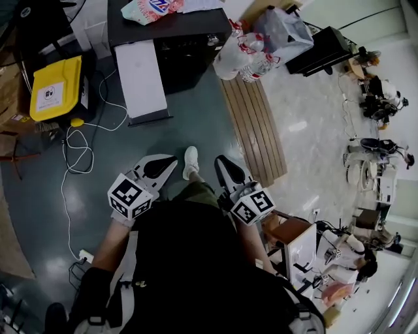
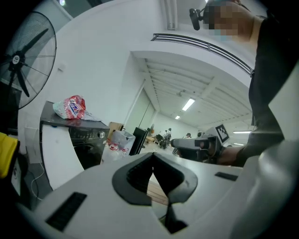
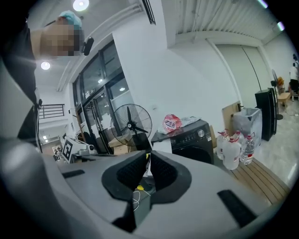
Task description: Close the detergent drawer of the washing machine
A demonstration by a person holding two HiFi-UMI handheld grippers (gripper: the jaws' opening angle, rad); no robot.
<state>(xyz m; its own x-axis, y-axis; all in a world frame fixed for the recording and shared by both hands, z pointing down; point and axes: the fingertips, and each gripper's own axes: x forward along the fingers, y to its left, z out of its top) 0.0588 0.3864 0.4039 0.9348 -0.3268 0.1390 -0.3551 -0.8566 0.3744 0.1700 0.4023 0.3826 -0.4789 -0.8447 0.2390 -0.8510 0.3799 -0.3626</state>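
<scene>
**Both claws closed and empty, machine well ahead**

The washing machine stands up ahead across the floor, well apart from both claws, with its dark front facing the person. Down by the body, the left claw and the right claw hover side by side, noses pointing at it.

In the left gripper view the jaws are pinched together at the tips, with only a sliver of gap below and nothing between them. The right gripper view shows the same: a narrow slit with nothing in it.

The drawer itself is too small to pick out from here, so I can't tell how far it stands out. My guess is that it sits in the control strip along the top of the front. Its travel should run straight into the machine, so the push goes forward, away from the person. The machine sits almost squarely between the two claws, and neither has a real lead.

The count:
- one machine
- two claws
- one snack bag on the machine's top
- one white panel just beside its front
- one fan
- one wooden pallet
- one yellow box
</scene>
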